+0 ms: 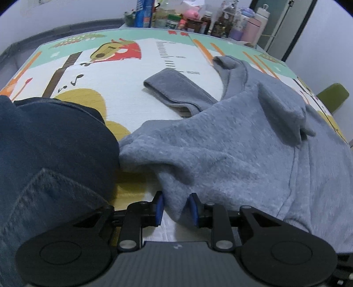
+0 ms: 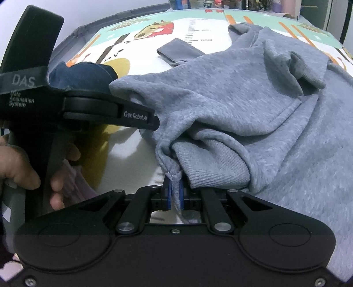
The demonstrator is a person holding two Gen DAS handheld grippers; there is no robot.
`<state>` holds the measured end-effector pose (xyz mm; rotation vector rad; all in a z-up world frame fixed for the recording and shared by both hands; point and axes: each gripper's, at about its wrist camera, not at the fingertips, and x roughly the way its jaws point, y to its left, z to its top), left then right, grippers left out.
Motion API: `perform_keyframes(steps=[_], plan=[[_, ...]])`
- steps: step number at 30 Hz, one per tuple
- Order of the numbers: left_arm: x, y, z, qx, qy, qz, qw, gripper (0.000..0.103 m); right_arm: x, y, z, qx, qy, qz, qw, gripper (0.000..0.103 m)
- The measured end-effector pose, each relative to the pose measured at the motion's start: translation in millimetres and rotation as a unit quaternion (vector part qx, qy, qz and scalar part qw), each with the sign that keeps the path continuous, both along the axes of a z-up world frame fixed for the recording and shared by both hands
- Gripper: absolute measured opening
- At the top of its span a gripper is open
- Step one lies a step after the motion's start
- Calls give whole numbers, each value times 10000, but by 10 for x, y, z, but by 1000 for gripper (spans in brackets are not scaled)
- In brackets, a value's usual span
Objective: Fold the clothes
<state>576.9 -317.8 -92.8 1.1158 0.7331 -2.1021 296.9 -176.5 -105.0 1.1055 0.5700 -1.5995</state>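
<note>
A light grey fleece sweatshirt (image 1: pixel 231 141) lies crumpled on the printed play mat (image 1: pixel 123 72), one sleeve (image 1: pixel 176 92) stretched out toward the far side. My left gripper (image 1: pixel 176 209) is open, its blue pads on either side of a fold of the grey fabric near the hem. My right gripper (image 2: pixel 175 194) is shut on the grey sweatshirt (image 2: pixel 253 106), pinching a thin fold beside the ribbed cuff (image 2: pixel 216 163). The left gripper's body (image 2: pixel 88 110) shows at the left of the right wrist view, held by a hand (image 2: pixel 19 167).
Dark blue denim clothing (image 1: pixel 50 154) lies at the left, touching the sweatshirt; it also shows in the right wrist view (image 2: pixel 81 75). Bottles and jars (image 1: pixel 198 19) crowd the far edge beyond the mat. A green chair (image 1: pixel 333 95) stands at the right.
</note>
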Motion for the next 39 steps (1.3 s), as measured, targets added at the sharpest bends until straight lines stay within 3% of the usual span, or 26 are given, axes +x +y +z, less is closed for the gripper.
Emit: perform_keyframes(steps=[16, 21, 27, 34, 39], plan=[[-546, -563, 48, -107, -496, 245, 9984, 25, -460, -237, -47, -131, -320, -541, 9979, 7], [-694, -859, 25, 16, -587, 487, 9971, 33, -541, -348, -76, -169, -369, -700, 9967, 7], [-922, -1146, 39, 44, -756, 537, 9957, 34, -717, -566, -108, -237, -524, -940, 9939, 6], [-1202, -1476, 59, 140, -860, 606, 9944, 34, -740, -821, -120, -335, -609, -1219, 9901, 6], [-1420, -1716, 92, -20, -1015, 590, 9931, 34, -684, -959, -111, -435, -641, -1381, 9874, 6]])
